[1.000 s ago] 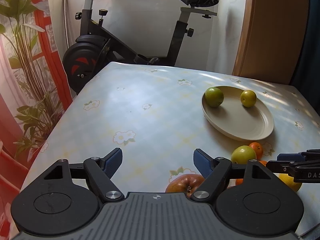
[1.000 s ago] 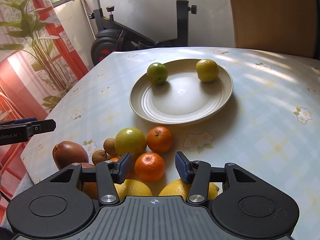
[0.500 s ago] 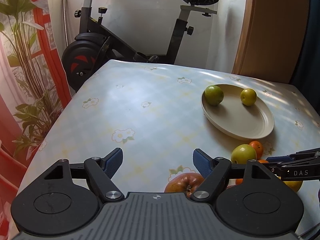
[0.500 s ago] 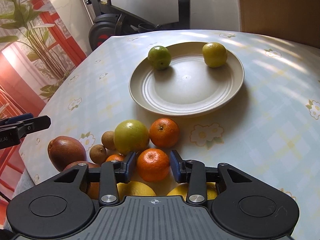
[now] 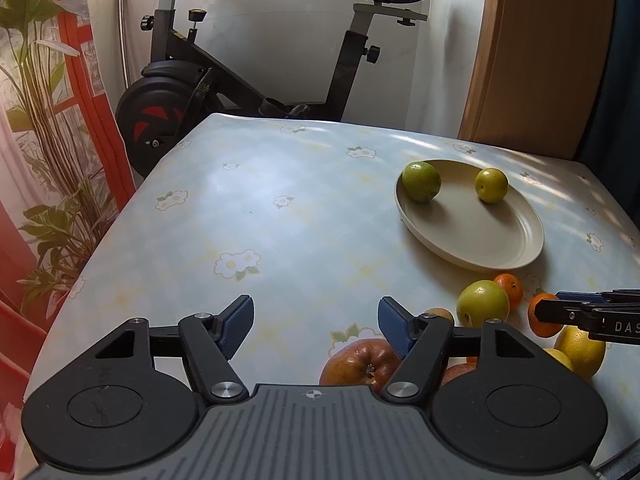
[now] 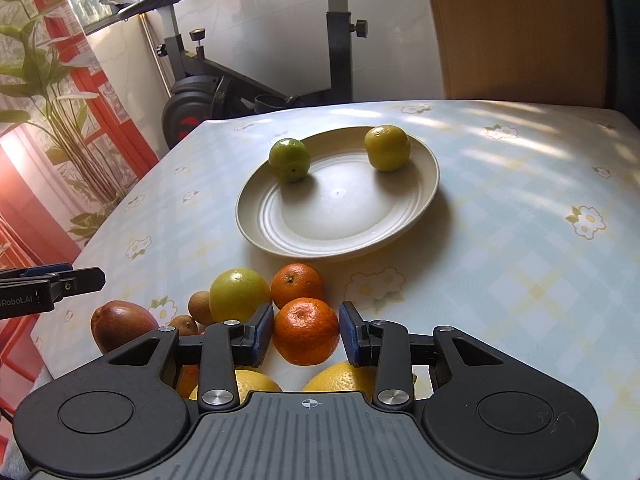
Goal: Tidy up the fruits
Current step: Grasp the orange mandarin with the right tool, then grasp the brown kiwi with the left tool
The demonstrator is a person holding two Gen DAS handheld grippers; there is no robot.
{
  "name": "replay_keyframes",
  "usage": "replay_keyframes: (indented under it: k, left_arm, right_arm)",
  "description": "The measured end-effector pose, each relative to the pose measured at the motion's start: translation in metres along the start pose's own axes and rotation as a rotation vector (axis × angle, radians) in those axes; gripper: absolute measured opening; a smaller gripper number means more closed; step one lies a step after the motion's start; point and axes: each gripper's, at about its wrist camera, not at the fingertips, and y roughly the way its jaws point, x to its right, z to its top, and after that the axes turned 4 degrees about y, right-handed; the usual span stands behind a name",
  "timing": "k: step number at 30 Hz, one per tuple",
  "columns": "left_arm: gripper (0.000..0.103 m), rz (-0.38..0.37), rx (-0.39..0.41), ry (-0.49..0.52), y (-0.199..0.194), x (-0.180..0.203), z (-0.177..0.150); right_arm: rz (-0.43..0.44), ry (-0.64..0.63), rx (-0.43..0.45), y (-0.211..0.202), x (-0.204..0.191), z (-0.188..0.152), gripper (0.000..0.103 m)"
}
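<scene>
From my feed: black exercise bike [image 5: 256, 76] with red-marked flywheel beyond the far edge of the worktop [image 5: 280, 216], its cloth pale blue with flowers, leafy plant [image 5: 44, 128] and red frame far left, wooden panel [image 6: 516, 28] far right.

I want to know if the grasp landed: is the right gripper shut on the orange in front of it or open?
Shut on it: the right gripper has both blue pads against the sides of the orange.
</scene>
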Motion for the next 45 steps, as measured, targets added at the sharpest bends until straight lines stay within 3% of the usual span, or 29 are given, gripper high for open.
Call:
replay_keyframes:
  k: [11, 14, 17, 21, 24, 37, 45]
  left_arm:
    - [0.066, -0.028, -0.016, 0.005, 0.003, 0.002, 0.000]
    - [0.065, -0.067, -0.034, 0.054, 0.008, 0.007, 0.002]
    - [0.049, -0.138, -0.058, 0.080, 0.015, 0.011, 0.006]
    - [0.034, -0.210, -0.097, 0.089, 0.029, 0.017, 0.013]
    - [0.034, -0.256, -0.105, 0.141, 0.042, 0.027, 0.016]
    - [0.034, -0.418, -0.204, 0.112, 0.075, 0.038, 0.017]
    - [0.029, -0.433, -0.224, 0.120, 0.085, 0.042, 0.014]
  right_arm:
    - [-0.007, 0.013, 0.034, -0.003, 0.005, -0.002, 0.033]
    - [-0.008, 0.007, 0.040, -0.004, 0.004, -0.003, 0.033]
    - [-0.004, 0.009, 0.046, -0.004, 0.005, -0.003, 0.033]
    - [0.000, 0.017, 0.050, -0.006, 0.006, -0.004, 0.033]
    - [0.001, 0.027, 0.053, -0.006, 0.007, -0.004, 0.033]
    - [0.004, 0.041, 0.058, -0.007, 0.010, -0.004, 0.033]
    - [0.002, 0.046, 0.062, -0.007, 0.011, -0.004, 0.033]
